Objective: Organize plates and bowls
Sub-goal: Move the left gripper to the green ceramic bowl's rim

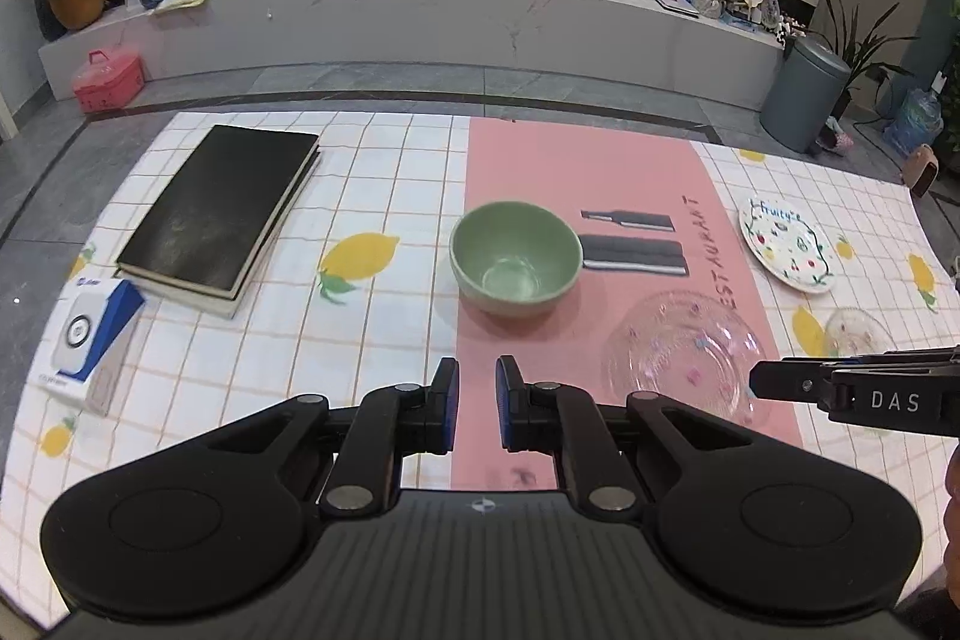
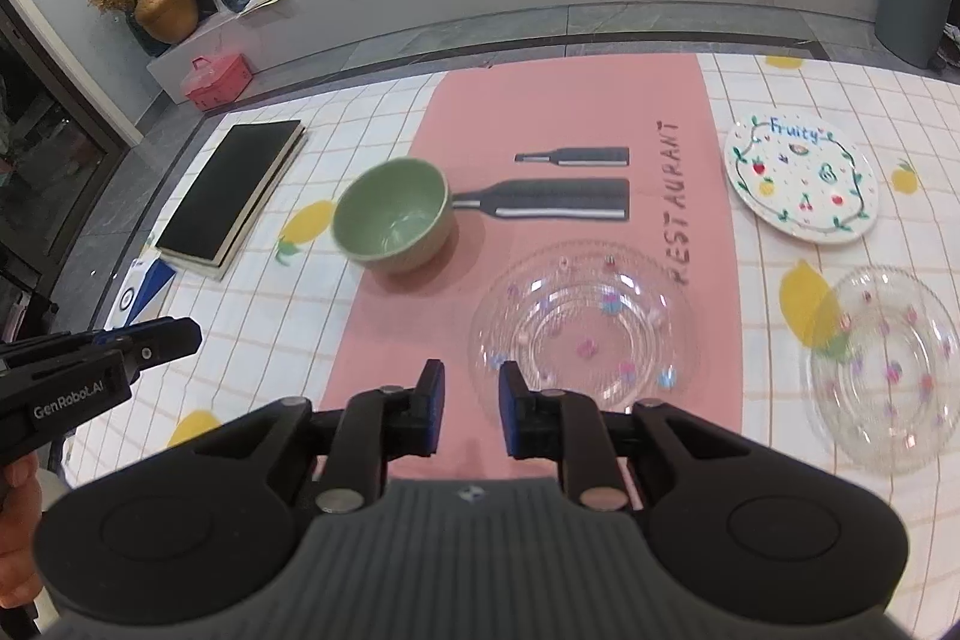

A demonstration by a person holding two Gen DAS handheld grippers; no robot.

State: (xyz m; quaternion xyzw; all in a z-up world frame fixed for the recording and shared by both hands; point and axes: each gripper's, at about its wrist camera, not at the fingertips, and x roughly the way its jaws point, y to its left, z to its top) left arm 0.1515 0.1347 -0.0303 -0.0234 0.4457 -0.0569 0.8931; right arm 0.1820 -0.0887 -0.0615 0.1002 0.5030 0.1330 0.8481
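A green bowl (image 1: pixel 515 256) (image 2: pixel 391 216) stands upright on the pink mat. A clear glass plate (image 1: pixel 684 358) (image 2: pixel 582 319) with small flower marks lies on the mat to its right. A second clear plate (image 2: pixel 882 370) (image 1: pixel 858 331) lies further right on the checked cloth. A white "Fruity" plate (image 2: pixel 801 178) (image 1: pixel 786 244) lies at the far right. My left gripper (image 1: pixel 477 403) is open and empty, hovering short of the bowl. My right gripper (image 2: pixel 471 409) is open and empty at the near rim of the first glass plate.
A black book (image 1: pixel 222 214) (image 2: pixel 234 196) lies at the left of the table, with a blue-and-white box (image 1: pixel 96 340) in front of it. The table's far edge (image 1: pixel 420 115) drops to a grey floor. A grey bin (image 1: pixel 804 97) stands beyond the right corner.
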